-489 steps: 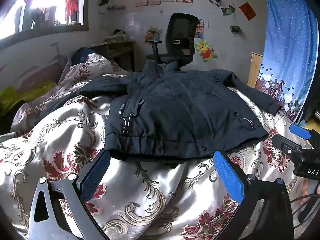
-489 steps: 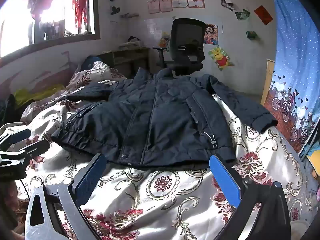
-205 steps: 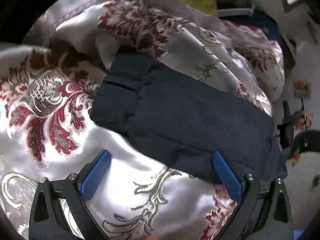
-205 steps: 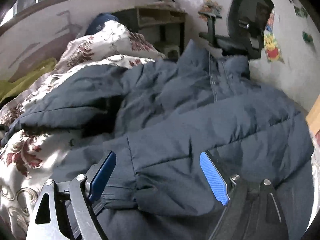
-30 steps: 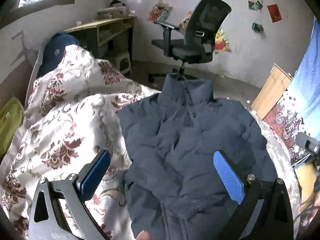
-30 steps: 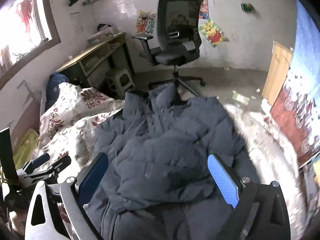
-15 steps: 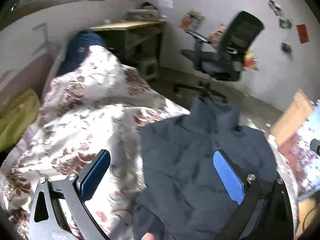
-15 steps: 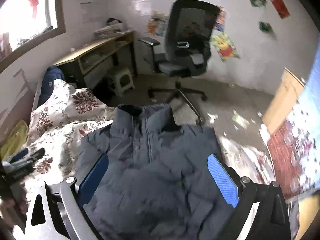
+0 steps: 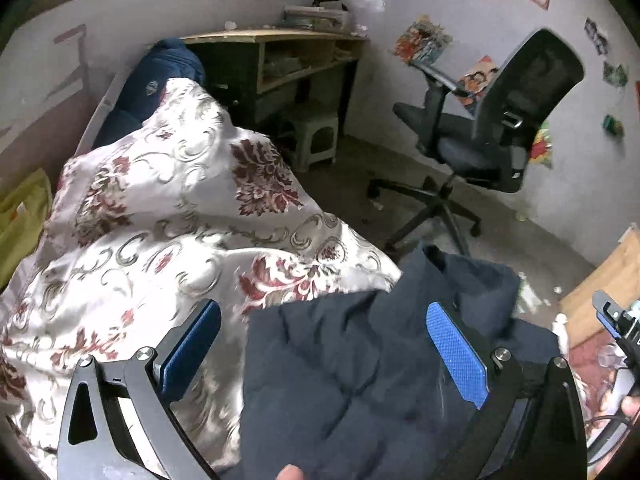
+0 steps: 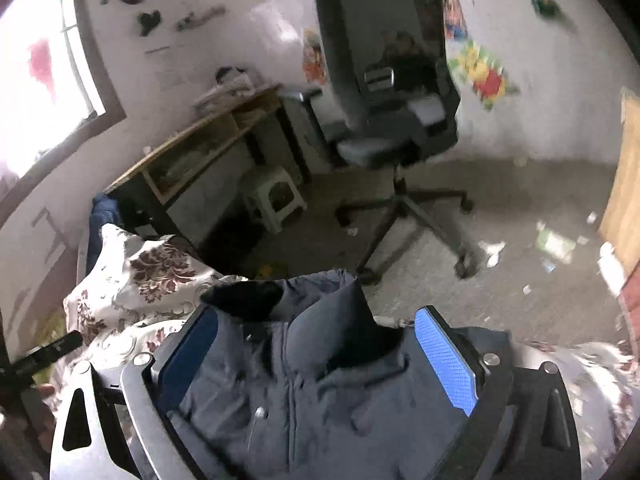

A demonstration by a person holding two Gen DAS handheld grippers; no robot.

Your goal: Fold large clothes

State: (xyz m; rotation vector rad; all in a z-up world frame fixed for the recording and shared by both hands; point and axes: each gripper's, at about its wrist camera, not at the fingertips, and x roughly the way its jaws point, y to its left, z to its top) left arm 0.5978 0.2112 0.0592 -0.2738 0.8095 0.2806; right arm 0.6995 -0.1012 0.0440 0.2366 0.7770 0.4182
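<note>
Navy puffer jacket (image 9: 360, 380) lying collar-outward on the bed's floral quilt (image 9: 168, 216), both tongs hovering over it.

The jacket looks soft, bulky and fairly light, with a smooth shell that may slide in a pinch (a judgement from its puffed quilting); the stand-up collar (image 10: 320, 312) and the shoulder seams beside it seem the firmest places to take hold. The left tongs (image 9: 324, 344) stand spread over the jacket's left shoulder, gripping nothing. The right tongs (image 10: 316, 352) straddle the collar, their jaws wide and closing, with no pad seen pressing the cloth. Beyond the collar, the bare floor holds an office chair (image 10: 392, 92), a small stool (image 10: 276, 196) and a wooden desk (image 9: 280, 52) against the wall.
</note>
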